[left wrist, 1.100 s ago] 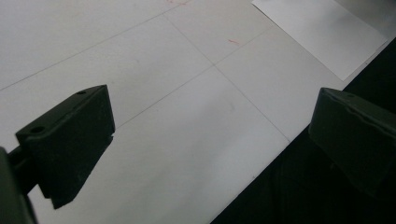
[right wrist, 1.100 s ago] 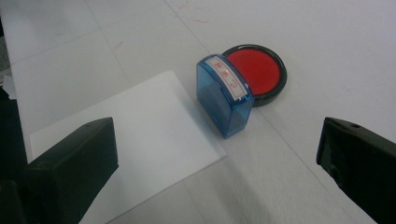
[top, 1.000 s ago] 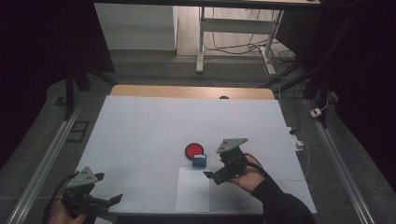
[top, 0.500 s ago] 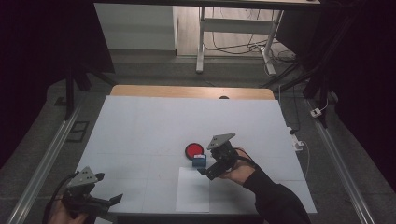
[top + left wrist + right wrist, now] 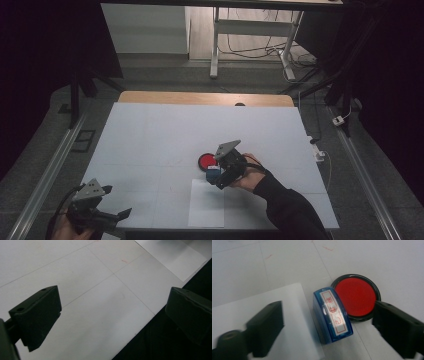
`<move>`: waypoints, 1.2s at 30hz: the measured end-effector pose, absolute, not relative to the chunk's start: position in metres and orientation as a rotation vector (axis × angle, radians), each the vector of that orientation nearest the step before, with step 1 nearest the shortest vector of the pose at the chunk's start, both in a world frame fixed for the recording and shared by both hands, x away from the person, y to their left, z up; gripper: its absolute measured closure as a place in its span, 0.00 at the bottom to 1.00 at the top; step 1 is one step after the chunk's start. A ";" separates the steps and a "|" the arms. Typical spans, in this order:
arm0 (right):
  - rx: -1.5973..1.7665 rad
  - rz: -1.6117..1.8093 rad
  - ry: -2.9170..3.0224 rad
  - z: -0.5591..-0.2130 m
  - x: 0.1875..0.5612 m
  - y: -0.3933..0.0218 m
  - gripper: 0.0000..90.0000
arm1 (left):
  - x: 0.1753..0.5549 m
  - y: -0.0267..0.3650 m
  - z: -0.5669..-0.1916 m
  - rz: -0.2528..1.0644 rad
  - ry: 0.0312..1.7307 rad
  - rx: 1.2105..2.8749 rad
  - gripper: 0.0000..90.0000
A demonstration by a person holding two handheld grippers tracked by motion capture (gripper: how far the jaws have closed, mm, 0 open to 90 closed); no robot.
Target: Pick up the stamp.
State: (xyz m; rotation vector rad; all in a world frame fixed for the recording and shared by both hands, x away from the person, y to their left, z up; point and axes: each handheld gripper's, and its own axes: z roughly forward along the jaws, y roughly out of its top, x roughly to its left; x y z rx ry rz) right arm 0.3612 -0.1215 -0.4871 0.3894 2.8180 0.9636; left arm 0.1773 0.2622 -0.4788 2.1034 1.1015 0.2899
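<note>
A blue stamp [image 5: 333, 315] with a white label and red characters lies beside a round red ink pad [image 5: 356, 296] in a black rim. A white sheet of paper [image 5: 208, 201] lies just in front of them. My right gripper [image 5: 329, 337] hovers over the stamp, open, with one jaw on each side and apart from it. In the high view the stamp [image 5: 213, 172] and ink pad [image 5: 206, 160] sit mid-table under the right gripper [image 5: 220, 178]. My left gripper [image 5: 117, 215] is open at the table's front left corner, holding nothing.
The white table top [image 5: 165, 135] has faint grid lines and a wooden strip along its far edge. The left gripper view shows the table's front edge [image 5: 140, 332], dark space beyond it and the paper's corner [image 5: 175, 257]. Metal rails run down both sides.
My right gripper has moved left and down over the stamp, which now lies between its jaws. The left gripper has barely moved.
</note>
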 end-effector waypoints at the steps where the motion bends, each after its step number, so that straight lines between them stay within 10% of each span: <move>1: 0.385 0.973 2.821 -0.487 0.363 -0.121 0.17 | 0.177 0.262 -0.479 0.290 1.101 2.105 0.01; 20: 0.280 0.929 2.912 -0.486 0.374 -0.118 0.76 | 0.178 0.261 -0.479 0.293 1.101 2.113 0.01; 36: 0.267 1.021 2.866 -0.469 0.366 -0.122 0.77 | 0.178 0.261 -0.479 0.288 1.100 2.115 0.02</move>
